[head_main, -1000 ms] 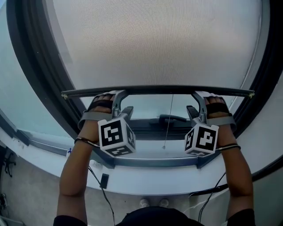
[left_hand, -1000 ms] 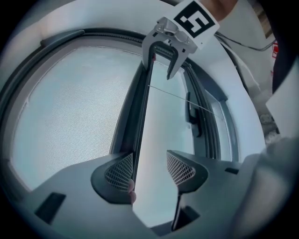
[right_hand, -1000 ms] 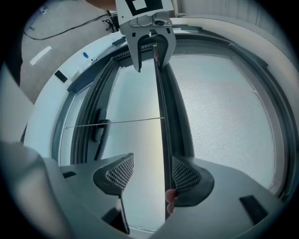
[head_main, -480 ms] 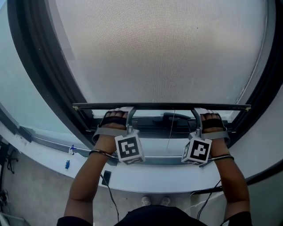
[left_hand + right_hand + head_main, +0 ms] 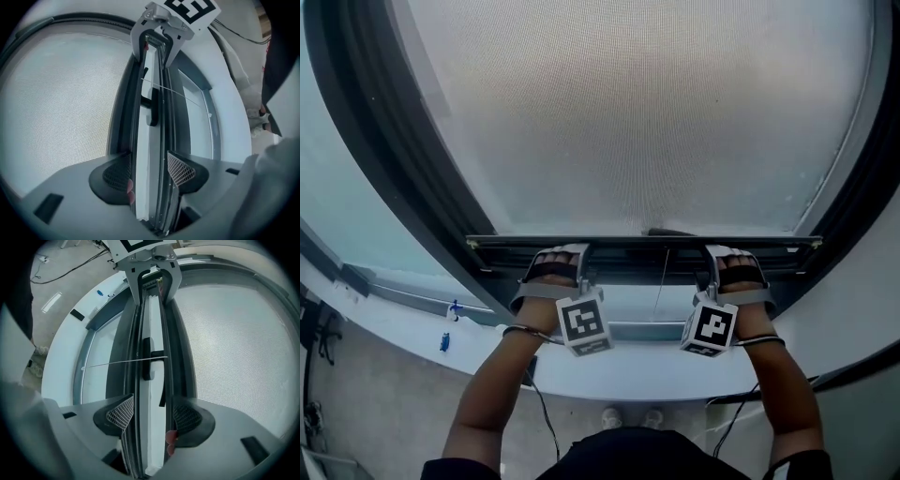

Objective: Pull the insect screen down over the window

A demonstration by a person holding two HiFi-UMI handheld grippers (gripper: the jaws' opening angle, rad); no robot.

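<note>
The insect screen [image 5: 637, 112] is a pale mesh covering nearly the whole window. Its dark bottom bar [image 5: 642, 243] lies level just above the lower window frame. My left gripper [image 5: 579, 259] grips the bar left of centre and my right gripper [image 5: 711, 257] grips it right of centre. In the left gripper view the bar [image 5: 165, 140] runs between the pads of the left gripper [image 5: 150, 163], which is shut on it. The right gripper [image 5: 150, 412] holds the bar [image 5: 133, 394] the same way. A thin pull cord [image 5: 661, 281] hangs from the bar's middle.
The dark window handle [image 5: 146, 359] sits behind the bar, mid-span. A white sill [image 5: 656, 373] runs below the frame, with black cables [image 5: 539, 408] hanging under it and a small blue item [image 5: 443, 342] on the left ledge. The person's feet [image 5: 628, 417] show on the floor.
Both grippers have come down with the bottom bar. The open strip under the screen has shrunk, and the window handle is now mostly hidden behind the bar.
</note>
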